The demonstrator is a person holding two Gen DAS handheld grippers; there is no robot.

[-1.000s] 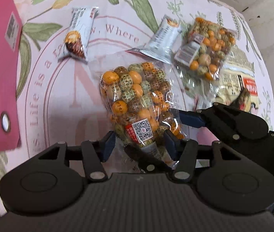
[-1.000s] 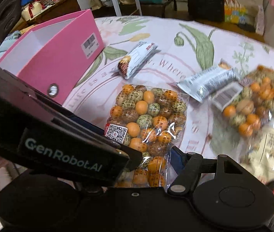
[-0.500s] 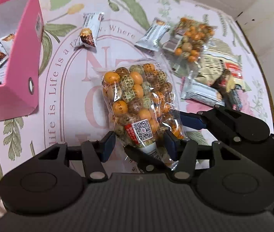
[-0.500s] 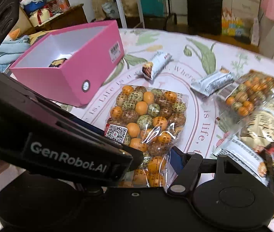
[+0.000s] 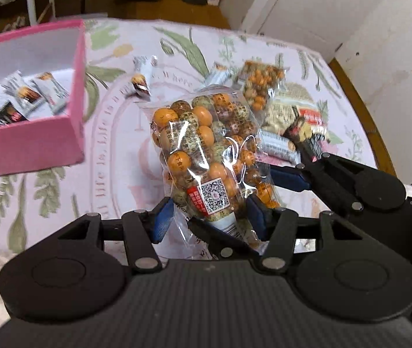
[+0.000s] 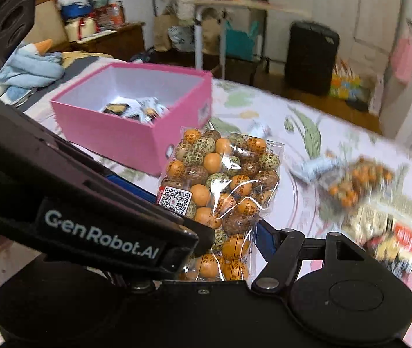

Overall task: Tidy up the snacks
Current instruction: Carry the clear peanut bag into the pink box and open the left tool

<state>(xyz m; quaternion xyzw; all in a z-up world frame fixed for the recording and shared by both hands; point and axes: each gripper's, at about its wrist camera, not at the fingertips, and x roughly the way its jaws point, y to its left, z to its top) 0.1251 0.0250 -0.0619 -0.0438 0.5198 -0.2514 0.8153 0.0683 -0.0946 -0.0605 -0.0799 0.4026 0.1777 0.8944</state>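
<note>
step: carry to pink box | candy bag aloft, right of box | left gripper and right gripper both clamp its base | advice: move together, release over opening

The bag stands up between the pads of both grippers, above the table, the left gripper nearest its bottom and the right gripper to its right. The box sits on the table to the left, with wrapped snacks in it. Behind the bag lies a bar; right of it lies a pile of other packets (some overlapping).
</note>
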